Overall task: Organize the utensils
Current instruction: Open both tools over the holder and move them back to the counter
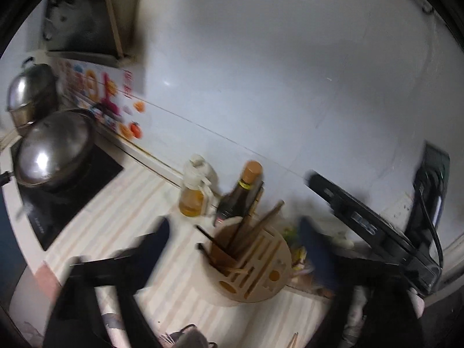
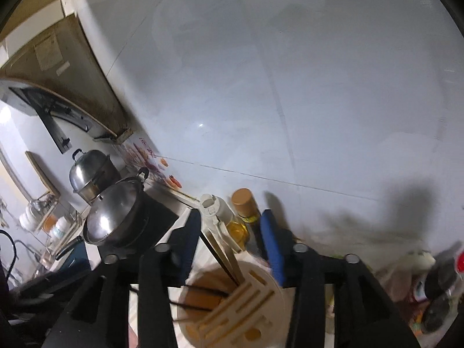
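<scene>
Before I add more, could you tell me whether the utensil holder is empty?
Not empty: chopsticks stand in the utensil holder.

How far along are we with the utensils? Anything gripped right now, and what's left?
Done: several chopsticks already stand in the round utensil holder. In hand: nothing that I can see; the left gripper and right gripper both look open, straddling the holder. Left: a few stick ends show at the left view's bottom edge, too blurred to identify, possibly still to be loaded.

My striped counter carries the utensil holder, an oil bottle, a dark sauce bottle and a black cooktop.
</scene>
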Motion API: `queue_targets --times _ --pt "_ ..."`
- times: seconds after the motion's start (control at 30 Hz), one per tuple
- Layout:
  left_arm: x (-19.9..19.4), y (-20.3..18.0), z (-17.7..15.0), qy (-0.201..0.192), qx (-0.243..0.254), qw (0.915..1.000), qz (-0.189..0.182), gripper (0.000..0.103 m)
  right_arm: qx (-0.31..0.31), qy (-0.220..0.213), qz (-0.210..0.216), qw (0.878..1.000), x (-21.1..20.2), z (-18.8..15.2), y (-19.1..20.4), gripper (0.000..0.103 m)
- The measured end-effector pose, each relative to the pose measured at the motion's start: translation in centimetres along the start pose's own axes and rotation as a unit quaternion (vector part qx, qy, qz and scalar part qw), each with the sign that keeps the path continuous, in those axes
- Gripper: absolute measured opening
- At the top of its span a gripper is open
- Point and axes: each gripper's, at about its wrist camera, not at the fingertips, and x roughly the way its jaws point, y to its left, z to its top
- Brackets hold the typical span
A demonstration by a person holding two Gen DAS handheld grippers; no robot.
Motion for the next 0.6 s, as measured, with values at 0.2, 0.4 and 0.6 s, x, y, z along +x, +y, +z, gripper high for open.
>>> queue_targets --times 0.2,0.4,0.6 --pt "-2.8 0.4 -2.2 -0.031 0.023 0.998 0.051 0.103 0.026 0.006 -0.04 0.999 -5.1 -2.4 -2.5 0.073" --pt "-1.7 0.5 -6.5 -0.007 0.036 0.9968 0.071 0.103 0.063 0.03 -0.086 0.994 -8.7 -7.7 -5.8 0.091" --pt "2.1 -0.5 -12.4 0.063 0.063 0.993 0.079 0.103 0.09 0.085 -0.137 0.983 -9.7 -14.6 -9.2 0.095"
